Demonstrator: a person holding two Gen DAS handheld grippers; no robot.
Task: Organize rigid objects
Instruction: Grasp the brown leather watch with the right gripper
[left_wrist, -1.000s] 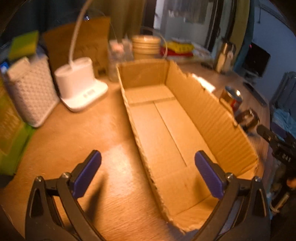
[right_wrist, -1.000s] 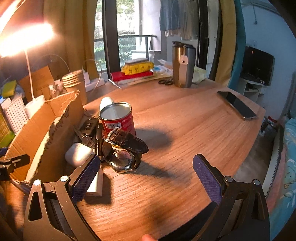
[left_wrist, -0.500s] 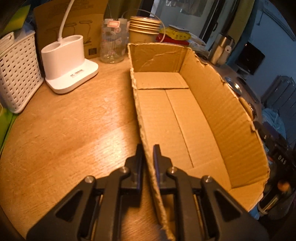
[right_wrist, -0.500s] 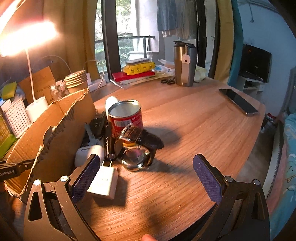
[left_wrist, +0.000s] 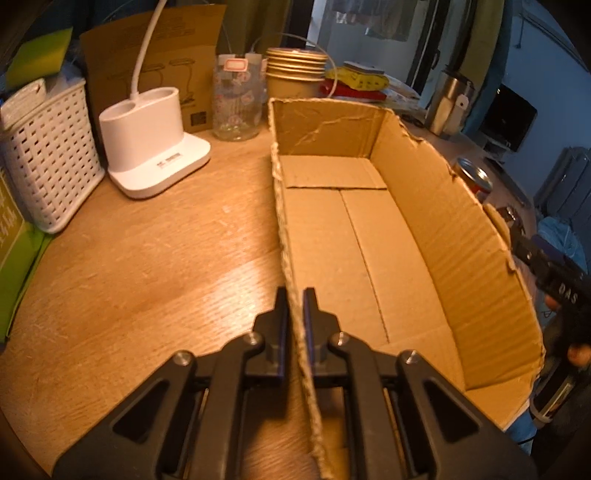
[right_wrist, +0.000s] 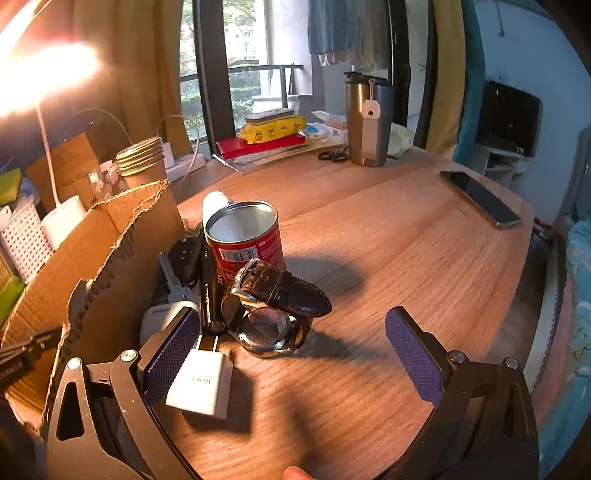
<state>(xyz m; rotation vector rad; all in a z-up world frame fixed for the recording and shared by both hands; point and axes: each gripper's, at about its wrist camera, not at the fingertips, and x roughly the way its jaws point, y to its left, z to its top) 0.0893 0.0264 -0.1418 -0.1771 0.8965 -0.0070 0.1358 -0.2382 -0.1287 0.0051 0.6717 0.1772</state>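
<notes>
Left gripper (left_wrist: 294, 325) sat at lower centre of its frame, jaws clamped on the near side wall of the cardboard box (left_wrist: 369, 229); they had just been closing, with the torn wall edge between the pads. Box was open-topped and bare inside, running from lower centre to upper centre on the wooden table (left_wrist: 147, 258). White lamp base (left_wrist: 155, 147) and white lattice basket (left_wrist: 48, 158) stood at upper left, well apart from the box.

Right gripper (right_wrist: 295, 354) hung low in its frame, jaws wide apart, nothing between them. Just beside its left finger lay a white charger plug (right_wrist: 201, 384). Ahead, centre-left of frame, objects clustered against the box's outer wall: a wristwatch (right_wrist: 273, 306) with dark leather strap, a red tin can (right_wrist: 247, 240) upright behind it, a white earbud case (right_wrist: 159, 317), a black pen (right_wrist: 208, 280), keys (right_wrist: 173, 284). Steel tumbler (right_wrist: 367, 122) at upper right, a phone (right_wrist: 480, 199) flat at right edge
</notes>
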